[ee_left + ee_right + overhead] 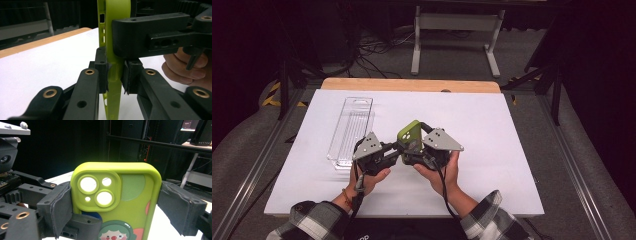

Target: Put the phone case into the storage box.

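Phone case (117, 202) between both grippers' fingers (58, 207)

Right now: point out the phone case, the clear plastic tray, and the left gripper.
phone case (135, 202), right gripper view, on its green back.
clear plastic tray (352, 127), high view, on its ribbed bottom.
left gripper (115, 75), left gripper view, midway between its fingertips.
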{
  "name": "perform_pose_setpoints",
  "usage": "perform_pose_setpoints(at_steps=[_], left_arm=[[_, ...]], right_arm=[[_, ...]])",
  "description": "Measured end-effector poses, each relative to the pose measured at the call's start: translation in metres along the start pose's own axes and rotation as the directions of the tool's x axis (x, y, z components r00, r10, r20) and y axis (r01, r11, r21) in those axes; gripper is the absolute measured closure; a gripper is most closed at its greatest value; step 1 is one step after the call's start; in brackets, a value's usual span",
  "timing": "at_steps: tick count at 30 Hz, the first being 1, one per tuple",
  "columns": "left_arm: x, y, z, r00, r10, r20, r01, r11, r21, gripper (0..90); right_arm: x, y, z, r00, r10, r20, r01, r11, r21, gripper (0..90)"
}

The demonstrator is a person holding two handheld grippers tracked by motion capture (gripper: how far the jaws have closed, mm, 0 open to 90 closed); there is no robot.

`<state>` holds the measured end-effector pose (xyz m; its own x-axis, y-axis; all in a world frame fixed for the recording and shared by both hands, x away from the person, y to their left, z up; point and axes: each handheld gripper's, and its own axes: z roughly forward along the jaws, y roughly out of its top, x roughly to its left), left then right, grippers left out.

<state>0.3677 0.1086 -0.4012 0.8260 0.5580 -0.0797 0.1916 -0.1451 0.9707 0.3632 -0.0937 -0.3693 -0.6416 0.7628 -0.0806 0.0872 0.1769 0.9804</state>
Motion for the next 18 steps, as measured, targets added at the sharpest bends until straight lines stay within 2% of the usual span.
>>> perform_pose_setpoints(at_steps=[3, 10, 14, 18], left_arm=[[0.0003, 0.0005, -0.0012, 0.9999, 0.007, 0.008, -0.007, 1.0, 0.004, 77.4], [0.0005, 0.0007, -0.0027, 0.9995, 0.032, -0.008, -0.032, 0.9994, 0.016, 77.5], [0.002, -0.0001, -0.0034, 0.9994, 0.032, -0.008, -0.032, 0.9993, 0.018, 77.6], [0.002, 0.0001, -0.0048, 0.9984, 0.056, -0.013, -0.055, 0.9982, 0.023, 77.6]], right_arm=[[0.0009, 0.0001, -0.0004, 1.0, -0.004, 0.003, 0.004, 1.0, -0.003, 15.6], [0.0022, 0.0012, -0.0013, 0.9999, -0.016, 0.0, 0.016, 1.0, -0.003, 14.8], [-0.0011, 0.0039, -0.0062, 0.9998, -0.017, -0.009, 0.017, 0.999, -0.046, 15.1], [-0.0026, 0.0051, -0.0079, 0.9997, -0.022, -0.006, 0.022, 0.999, -0.05, 14.6]])
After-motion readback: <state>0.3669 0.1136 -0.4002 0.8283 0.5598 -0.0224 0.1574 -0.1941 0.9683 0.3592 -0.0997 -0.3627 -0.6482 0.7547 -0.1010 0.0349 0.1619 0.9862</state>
